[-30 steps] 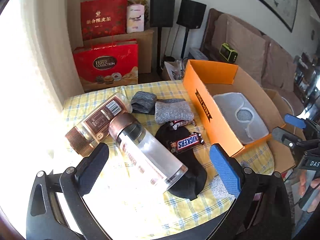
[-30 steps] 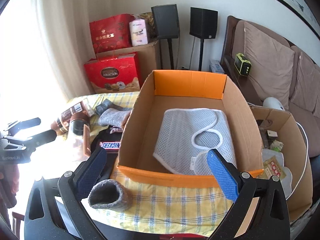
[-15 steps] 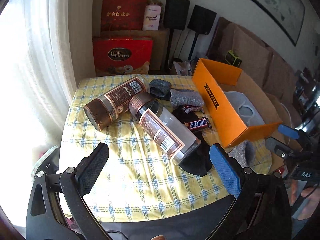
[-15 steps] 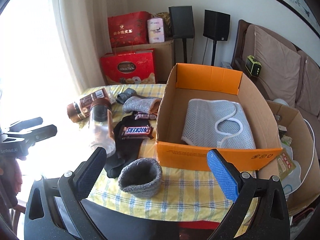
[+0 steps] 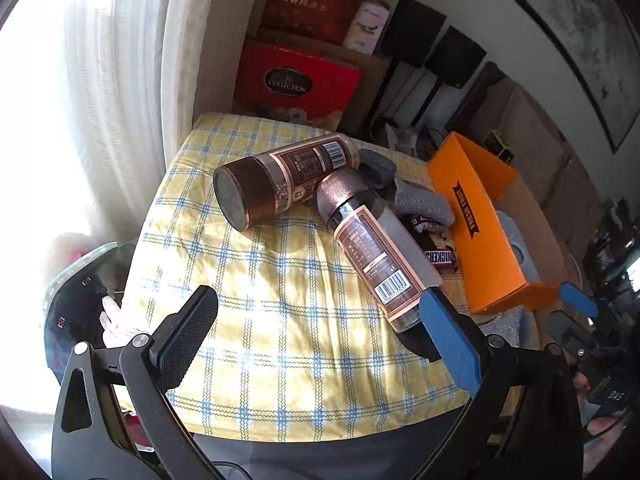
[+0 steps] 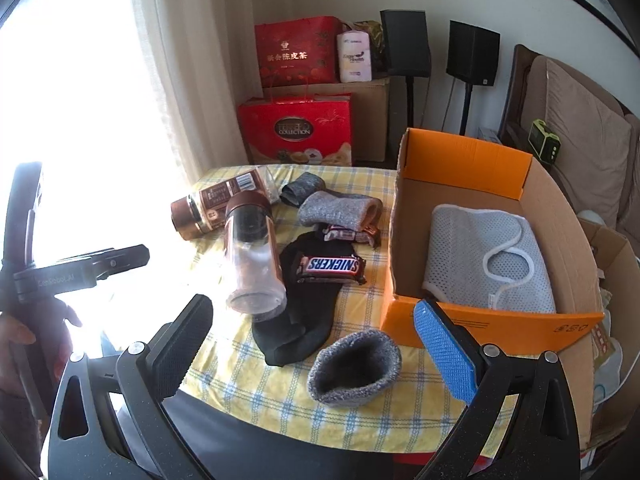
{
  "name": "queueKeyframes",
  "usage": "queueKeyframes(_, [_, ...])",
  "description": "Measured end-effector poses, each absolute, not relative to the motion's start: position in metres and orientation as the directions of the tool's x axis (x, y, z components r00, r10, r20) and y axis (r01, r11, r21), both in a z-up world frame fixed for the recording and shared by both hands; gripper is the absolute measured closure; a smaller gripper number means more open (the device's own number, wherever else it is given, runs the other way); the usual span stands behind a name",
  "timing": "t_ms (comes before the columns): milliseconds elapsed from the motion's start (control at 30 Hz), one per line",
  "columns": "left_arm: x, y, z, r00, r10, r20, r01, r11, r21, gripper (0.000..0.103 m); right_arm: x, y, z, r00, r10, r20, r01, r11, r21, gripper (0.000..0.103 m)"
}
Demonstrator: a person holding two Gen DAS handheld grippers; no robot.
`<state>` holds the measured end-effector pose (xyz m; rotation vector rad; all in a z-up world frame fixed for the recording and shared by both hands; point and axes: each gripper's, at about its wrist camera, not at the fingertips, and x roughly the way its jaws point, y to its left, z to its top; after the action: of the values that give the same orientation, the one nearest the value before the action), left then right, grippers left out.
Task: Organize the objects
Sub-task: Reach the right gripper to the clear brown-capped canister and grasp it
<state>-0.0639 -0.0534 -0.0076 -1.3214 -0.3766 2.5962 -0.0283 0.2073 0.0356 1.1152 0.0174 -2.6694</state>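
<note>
Two clear jars with brown caps lie on the yellow checked tablecloth (image 5: 280,320): one jar (image 5: 280,180) at the back, the other jar (image 5: 372,256) nearer. A Snickers bar (image 6: 330,266) rests on a black sock (image 6: 304,320), with grey socks (image 6: 340,210) behind it. A rolled grey sock (image 6: 354,364) sits by the front edge. The orange box (image 6: 460,152) holds a grey mesh cloth (image 6: 480,260). My left gripper (image 5: 318,300) hovers open over the cloth, short of the jars. My right gripper (image 6: 314,310) is open above the rolled sock.
Red gift boxes (image 6: 296,132), a cardboard carton and two black speakers (image 6: 406,42) stand behind the table. A sofa (image 6: 580,140) and an open brown carton (image 6: 612,260) lie to the right. A bright curtained window (image 5: 120,100) is on the left.
Both grippers have pulled back from the table and risen, so more of the tablecloth shows. The left view has swung left toward the window. Nothing was picked up.
</note>
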Motion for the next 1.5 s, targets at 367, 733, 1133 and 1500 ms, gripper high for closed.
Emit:
queueKeyframes(367, [-0.077, -0.075, -0.025, -0.565, 0.275, -0.778, -0.028, -0.949, -0.315, 0.002, -0.058, 0.149, 0.016, -0.643, -0.253, -0.723, 0.304, -0.951, 0.062, 0.001])
queueKeyframes(733, [-0.099, -0.087, -0.040, -0.550, 0.276, -0.788, -0.015, -0.947, -0.321, 0.002, -0.089, 0.124, -0.018, -0.594, -0.225, -0.772, 0.301, -0.952, 0.046, 0.001])
queueKeyframes(1133, [-0.109, -0.071, -0.059, -0.490, 0.377, -0.786, -0.036, -0.910, -0.413, 0.002, -0.105, 0.120, -0.056, -0.539, -0.175, -0.824, 0.280, -0.960, 0.021, 0.033])
queueKeyframes(1500, [-0.111, -0.062, -0.072, -0.427, 0.518, -0.741, -0.030, -0.827, -0.561, 0.002, -0.103, 0.144, -0.056, -0.406, -0.456, -0.792, 0.238, -0.889, 0.390, 0.035])
